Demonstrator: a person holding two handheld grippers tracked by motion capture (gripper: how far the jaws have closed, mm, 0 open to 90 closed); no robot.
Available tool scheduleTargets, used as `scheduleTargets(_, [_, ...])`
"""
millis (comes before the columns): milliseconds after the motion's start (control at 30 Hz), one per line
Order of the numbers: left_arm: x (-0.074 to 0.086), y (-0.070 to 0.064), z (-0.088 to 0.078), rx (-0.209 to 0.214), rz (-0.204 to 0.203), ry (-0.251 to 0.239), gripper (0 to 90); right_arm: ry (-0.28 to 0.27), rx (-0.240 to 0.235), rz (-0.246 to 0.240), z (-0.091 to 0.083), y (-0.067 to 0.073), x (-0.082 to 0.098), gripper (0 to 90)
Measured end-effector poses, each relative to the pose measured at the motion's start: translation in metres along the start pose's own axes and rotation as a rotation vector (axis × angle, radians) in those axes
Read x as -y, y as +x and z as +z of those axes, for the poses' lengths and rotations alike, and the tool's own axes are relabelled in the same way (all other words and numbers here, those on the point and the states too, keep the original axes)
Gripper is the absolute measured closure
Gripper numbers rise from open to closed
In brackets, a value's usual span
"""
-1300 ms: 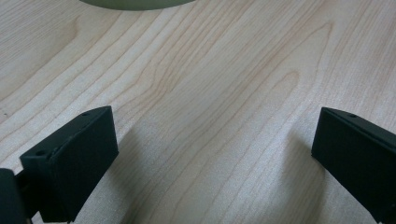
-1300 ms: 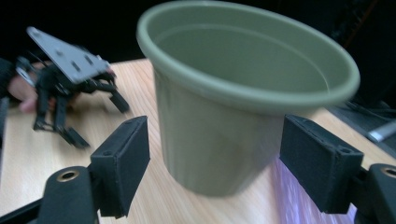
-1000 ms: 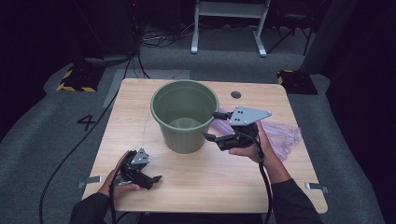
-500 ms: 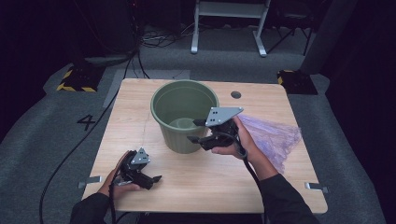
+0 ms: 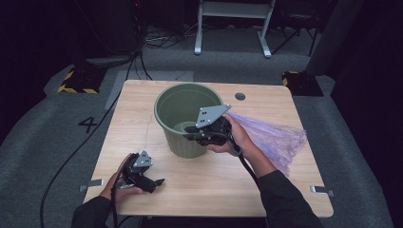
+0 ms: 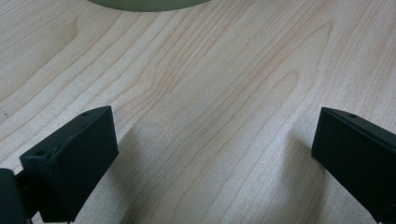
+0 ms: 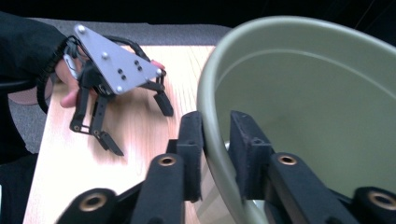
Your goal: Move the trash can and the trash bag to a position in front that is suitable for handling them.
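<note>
Green bucket on wooden table, rim pinched by right gripper; left gripper splayed, grey carpet around

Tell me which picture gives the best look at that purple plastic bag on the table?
The high view. There the purple bag lies crumpled on the table to the right of the green bucket, behind the right hand-held gripper. The right gripper view looks at the bucket's rim and the left gripper view at bare wood.
</note>
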State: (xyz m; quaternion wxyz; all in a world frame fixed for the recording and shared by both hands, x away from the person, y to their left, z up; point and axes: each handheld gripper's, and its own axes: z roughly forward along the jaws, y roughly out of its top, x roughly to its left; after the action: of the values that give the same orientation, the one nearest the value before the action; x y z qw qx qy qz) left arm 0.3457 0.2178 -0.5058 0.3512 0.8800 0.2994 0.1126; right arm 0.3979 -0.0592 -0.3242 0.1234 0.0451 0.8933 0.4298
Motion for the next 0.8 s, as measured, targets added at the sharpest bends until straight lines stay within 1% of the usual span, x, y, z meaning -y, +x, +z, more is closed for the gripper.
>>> scheduleTargets(67, [0.0,0.0,0.0,0.0,0.0,0.0,0.0,-0.002,-0.012,-0.007,0.0,0.003,-0.001,78.0])
scheduleTargets(200, [0.0,0.0,0.0,0.0,0.001,0.001,0.0,-0.007,-0.032,-0.034,-0.003,0.015,-0.002,80.3])
scheduleTargets(300, [0.0,0.0,0.0,0.0,0.0,0.0,0.0,-0.005,-0.028,-0.065,-0.009,0.026,-0.001,80.2])
scheduleTargets(433, [0.0,0.0,0.0,0.001,0.001,0.0,0.0,-0.008,-0.041,-0.108,-0.019,0.038,0.004,80.2])
scheduleTargets(467, [0.0,0.0,0.0,0.001,0.001,0.0,0.0,-0.008,-0.046,-0.106,-0.022,0.041,0.005,80.0])
scheduleTargets(567, [0.0,0.0,0.0,0.001,0.001,0.0,0.0,-0.022,-0.034,-0.114,-0.029,0.049,0.009,79.0])
scheduleTargets(600, [0.0,0.0,0.0,0.001,0.001,0.001,0.0,-0.033,-0.034,-0.112,-0.03,0.051,0.01,76.4])
scheduleTargets(667, [0.0,0.0,0.0,0.001,0.001,0.0,0.0,-0.061,-0.031,-0.11,-0.037,0.055,0.013,67.4])
scheduleTargets(733, [0.0,0.0,0.0,0.001,0.001,0.0,0.0,-0.083,-0.028,-0.109,-0.045,0.056,0.016,65.5])
scheduleTargets(767, [0.0,0.0,0.0,0.001,0.001,0.0,0.0,-0.083,-0.013,-0.108,-0.048,0.057,0.018,61.5])
scheduleTargets(800, [0.0,0.0,0.0,0.001,0.001,0.0,0.0,-0.085,0.011,-0.102,-0.052,0.056,0.02,59.7])
